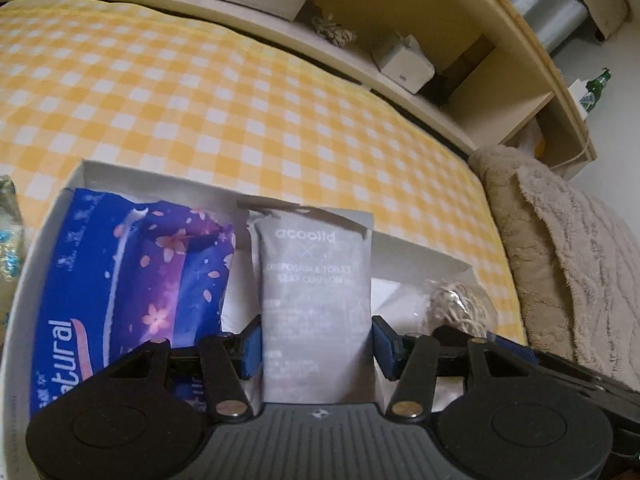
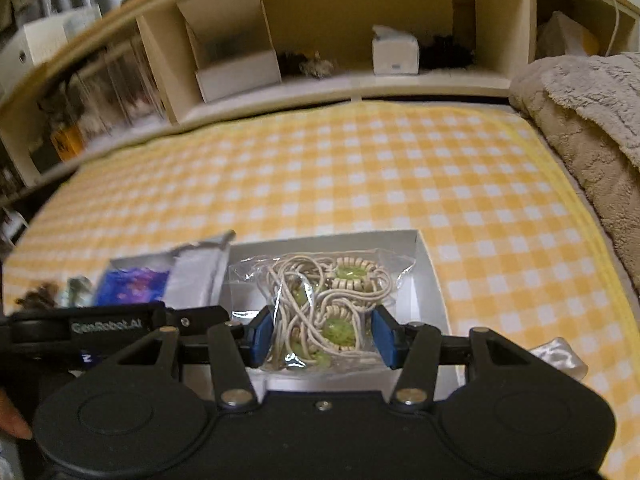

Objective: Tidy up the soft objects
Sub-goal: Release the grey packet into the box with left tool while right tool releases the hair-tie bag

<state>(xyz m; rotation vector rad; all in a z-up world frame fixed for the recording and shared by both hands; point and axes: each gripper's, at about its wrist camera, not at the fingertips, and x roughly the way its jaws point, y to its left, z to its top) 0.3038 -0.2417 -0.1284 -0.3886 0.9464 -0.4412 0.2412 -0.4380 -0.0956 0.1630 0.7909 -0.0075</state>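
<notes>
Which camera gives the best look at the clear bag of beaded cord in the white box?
The right wrist view. There the bag of beaded cord lies between the right gripper's pads in the white box, its cord loops and green beads plain. The left wrist view catches only a blurred corner of it beside the grey packet.
</notes>
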